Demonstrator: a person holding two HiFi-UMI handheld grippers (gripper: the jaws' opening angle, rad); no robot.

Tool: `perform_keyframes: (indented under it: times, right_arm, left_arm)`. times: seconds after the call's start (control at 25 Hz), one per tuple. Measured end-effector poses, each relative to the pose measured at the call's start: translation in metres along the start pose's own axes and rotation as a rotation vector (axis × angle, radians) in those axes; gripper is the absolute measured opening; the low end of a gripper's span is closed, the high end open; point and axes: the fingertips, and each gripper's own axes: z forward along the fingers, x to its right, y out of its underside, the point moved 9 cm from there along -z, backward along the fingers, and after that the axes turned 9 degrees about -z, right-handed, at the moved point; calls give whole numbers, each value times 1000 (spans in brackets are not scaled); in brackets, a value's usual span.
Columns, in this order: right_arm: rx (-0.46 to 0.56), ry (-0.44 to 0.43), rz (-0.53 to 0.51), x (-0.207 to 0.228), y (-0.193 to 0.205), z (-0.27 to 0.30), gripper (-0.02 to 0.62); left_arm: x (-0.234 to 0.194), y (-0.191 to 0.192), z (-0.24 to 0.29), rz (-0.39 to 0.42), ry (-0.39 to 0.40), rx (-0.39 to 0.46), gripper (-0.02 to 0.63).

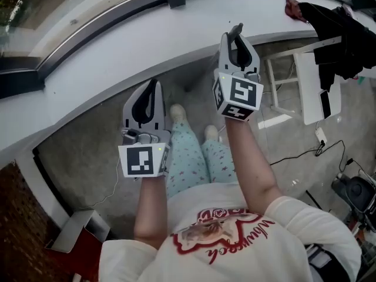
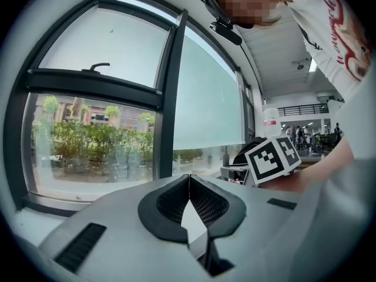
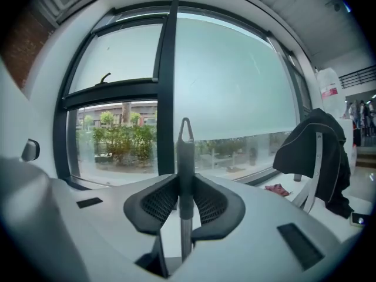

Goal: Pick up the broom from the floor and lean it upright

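My right gripper [image 1: 236,37] is clamped on the broom [image 3: 185,157] near its looped handle tip, up by the sill [image 1: 147,40]; my left gripper [image 1: 151,91] is closed and empty; lifting looks done; next I'd lean it upright against the wall, then release.

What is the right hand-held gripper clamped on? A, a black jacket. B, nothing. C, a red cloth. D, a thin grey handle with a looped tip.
D: the right gripper view shows the pads of the right hand-held gripper pressed on a thin grey handle whose looped tip stands above them.
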Motion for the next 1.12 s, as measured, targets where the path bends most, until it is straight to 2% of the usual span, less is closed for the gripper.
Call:
perform_keyframes:
  times: [0.28, 0.68, 0.96, 1.12]
  right_arm:
    - [-42, 167, 37, 12, -11, 46, 92]
    - [-87, 342, 96, 39, -9, 94, 92]
    - [-88, 380, 86, 47, -3, 106, 92]
    - [-86, 373, 89, 54, -2, 102, 97]
  left_arm:
    - [-34, -36, 70, 2, 150, -14, 21]
    - [-36, -37, 145, -9, 320, -65, 21]
    - [-37, -27, 164, -20, 361, -112, 21]
    - [-40, -23, 169, 24, 388, -113, 21]
